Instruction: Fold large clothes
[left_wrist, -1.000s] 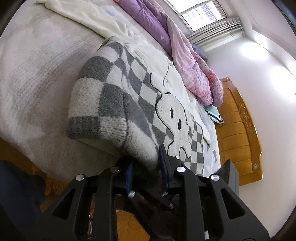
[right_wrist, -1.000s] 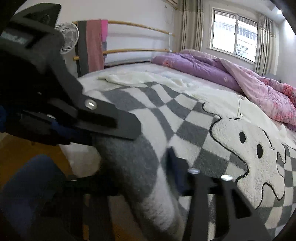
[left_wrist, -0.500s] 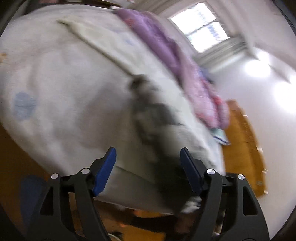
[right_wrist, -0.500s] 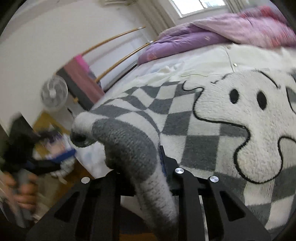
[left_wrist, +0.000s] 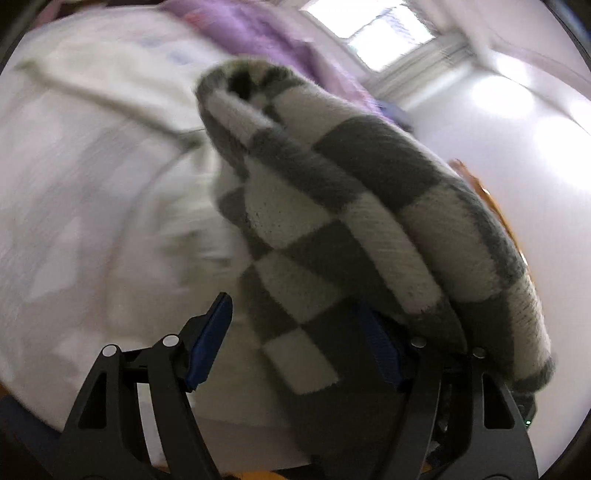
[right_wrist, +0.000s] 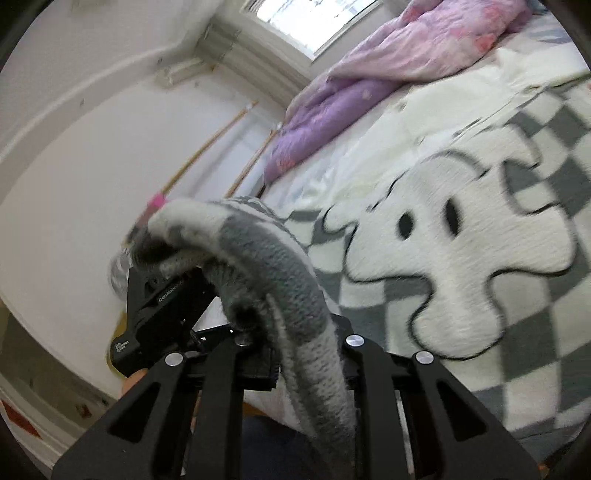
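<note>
The grey-and-white checkered sweater (right_wrist: 461, 258) with a ghost figure lies spread on the bed (left_wrist: 74, 184), its sleeve (right_wrist: 280, 295) lifted. The right claw (right_wrist: 295, 343) has just been closing and pinches that sleeve. The left claw (left_wrist: 295, 339) stands wide apart, sweater fabric draped loosely between and over its blue pads (left_wrist: 208, 339).
</note>
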